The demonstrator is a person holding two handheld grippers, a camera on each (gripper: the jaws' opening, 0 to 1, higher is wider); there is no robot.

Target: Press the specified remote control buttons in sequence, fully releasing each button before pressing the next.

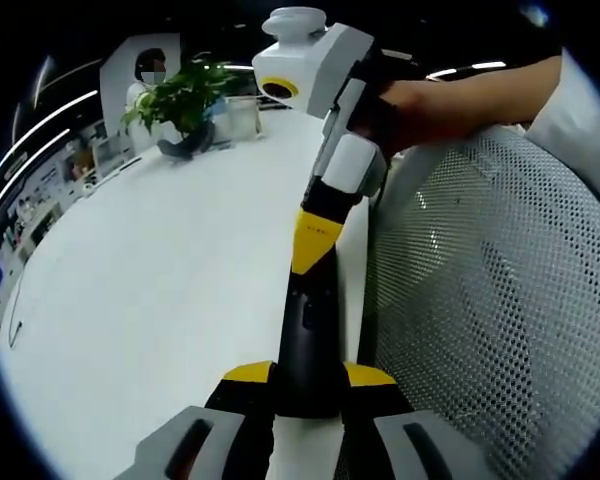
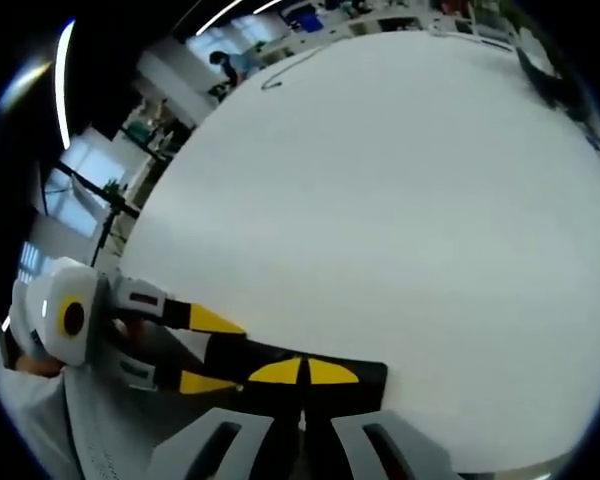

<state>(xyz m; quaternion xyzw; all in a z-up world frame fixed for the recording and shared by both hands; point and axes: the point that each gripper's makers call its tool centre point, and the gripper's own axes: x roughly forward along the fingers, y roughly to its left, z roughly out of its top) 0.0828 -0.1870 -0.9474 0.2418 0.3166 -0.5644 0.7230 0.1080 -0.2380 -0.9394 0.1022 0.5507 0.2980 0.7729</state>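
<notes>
The left gripper [image 1: 308,378] has its jaws clamped on the near end of the remote control [image 1: 308,335], a long black bar that runs up and away from them over the counter [image 1: 160,290]. At the remote control's far end, the right gripper [image 1: 315,240] comes in from above, its yellow-tipped jaws brought together over that end; whether they touch the remote control's face or only hang just above it cannot be told. A hand [image 1: 420,105] holds that gripper from the upper right. To the right of the remote control, beside the counter's edge, stands a chair with a white mesh back [image 1: 490,300]. Far beyond the remote control, at the counter's far side, sits a leafy green plant [image 1: 185,95], and a person [image 1: 145,85] is just behind it.

In the right gripper view, the right gripper [image 2: 302,372] has its yellow tips drawn together against the black remote control [image 2: 320,378], which lies across the bottom of the picture at the counter's [image 2: 380,200] near edge. The left gripper [image 2: 205,350] reaches in from the left, its two yellow-tipped jaws on either side of the remote control's left end. The white counter stretches broad and bare beyond the remote control.
</notes>
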